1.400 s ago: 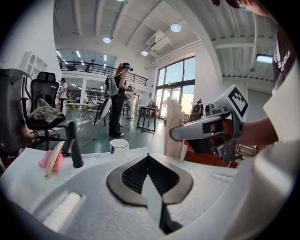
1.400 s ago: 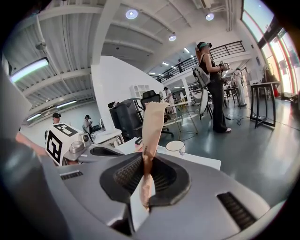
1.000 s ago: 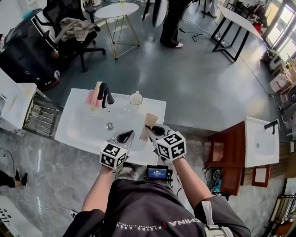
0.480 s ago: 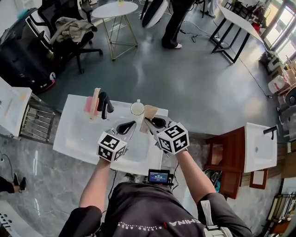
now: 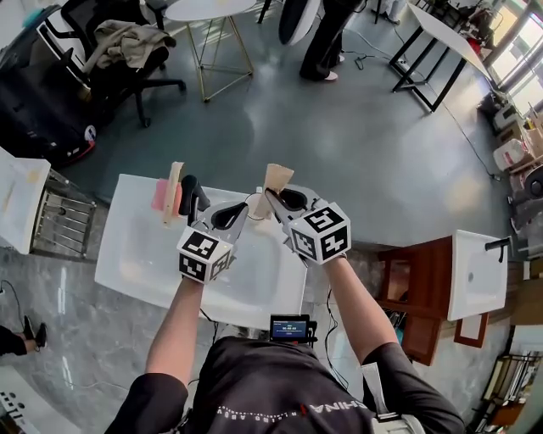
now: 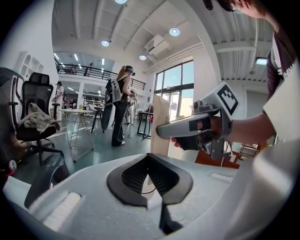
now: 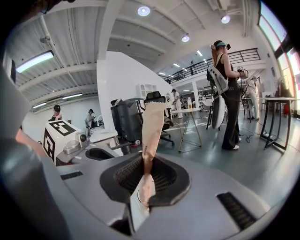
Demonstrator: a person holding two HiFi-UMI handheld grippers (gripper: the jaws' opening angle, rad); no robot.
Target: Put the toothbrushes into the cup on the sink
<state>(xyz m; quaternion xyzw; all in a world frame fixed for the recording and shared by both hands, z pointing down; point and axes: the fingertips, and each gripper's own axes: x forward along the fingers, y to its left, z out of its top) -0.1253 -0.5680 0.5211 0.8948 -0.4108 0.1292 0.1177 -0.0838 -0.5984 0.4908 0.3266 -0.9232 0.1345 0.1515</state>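
My right gripper [image 5: 273, 202] is shut on a flat beige toothbrush pack [image 5: 277, 179], which stands upright between the pads [image 7: 152, 123] over the back edge of the white sink [image 5: 144, 263]. The cup [image 5: 252, 206] sits just behind both grippers, mostly hidden by them. My left gripper [image 5: 229, 215] hangs beside it, shut, with nothing held [image 6: 148, 157]. In the left gripper view the right gripper [image 6: 197, 127] and its pack [image 6: 161, 121] show close ahead. A pink pack and another beige pack [image 5: 166, 195] lean left of the black faucet [image 5: 192, 197].
A small screen device [image 5: 288, 326] sits at the sink's near edge. A metal rack [image 5: 61, 219] stands to the left, a wooden cabinet with a second sink [image 5: 475, 273] to the right. Behind are an office chair [image 5: 127, 47], a round table [image 5: 208, 10] and a standing person [image 5: 327, 38].
Both grippers have moved away from me, from the sink's front edge to its back edge by the cup. The right one carried the beige pack along, and the cup is now mostly covered.
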